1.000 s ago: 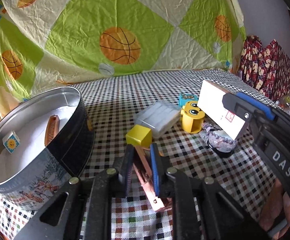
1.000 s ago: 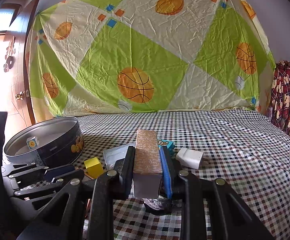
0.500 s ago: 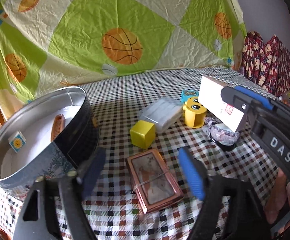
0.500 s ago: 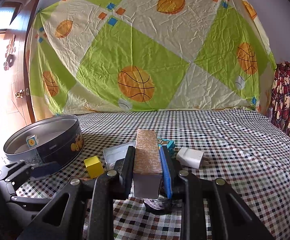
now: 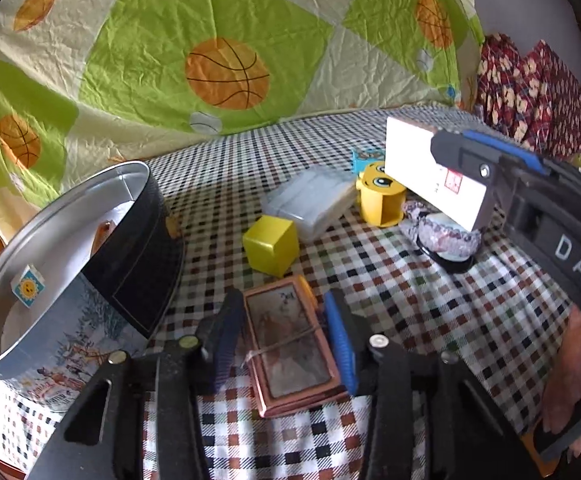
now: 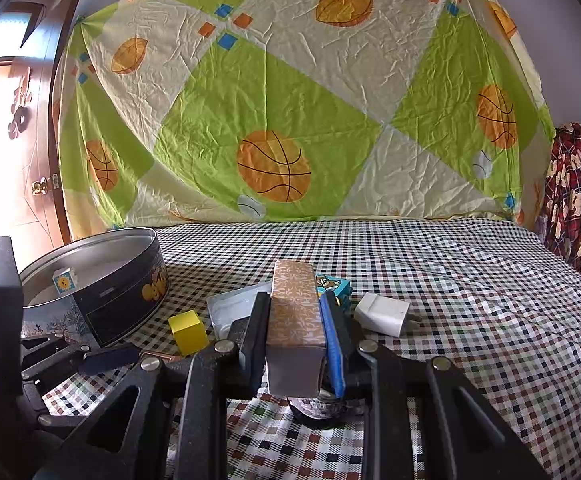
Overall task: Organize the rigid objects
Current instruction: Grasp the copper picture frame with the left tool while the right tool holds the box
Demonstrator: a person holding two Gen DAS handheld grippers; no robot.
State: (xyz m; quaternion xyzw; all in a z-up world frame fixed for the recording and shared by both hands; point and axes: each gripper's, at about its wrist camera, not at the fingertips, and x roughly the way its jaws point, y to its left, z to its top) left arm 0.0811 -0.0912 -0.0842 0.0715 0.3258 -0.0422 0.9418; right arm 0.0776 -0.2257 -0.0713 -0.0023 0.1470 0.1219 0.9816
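A flat copper-framed box [image 5: 286,340] with a rubber band around it lies on the checked cloth. My left gripper [image 5: 280,312] straddles it, jaws closing, and its pads look pressed against the long sides. My right gripper [image 6: 294,300] is shut on a long brown patterned box [image 6: 294,308], held above the cloth. In the left wrist view that box [image 5: 422,164] shows its white side at the right. A round tin [image 5: 50,216] stands at the left with a small sun block [image 5: 28,286] and a brown comb [image 5: 104,232] inside.
A yellow cube [image 5: 270,246], a clear plastic case [image 5: 310,200], a yellow cartoon-face cylinder [image 5: 380,200], a teal block [image 5: 366,156] and a fabric-covered round item [image 5: 446,236] lie mid-cloth. A white charger [image 6: 382,314] sits right of them. A basketball sheet hangs behind.
My left gripper let the copper-framed box go from an edge-on grip, opened wide, and the box came to lie flat. The jaws have now closed in around its width. The right gripper has not moved.
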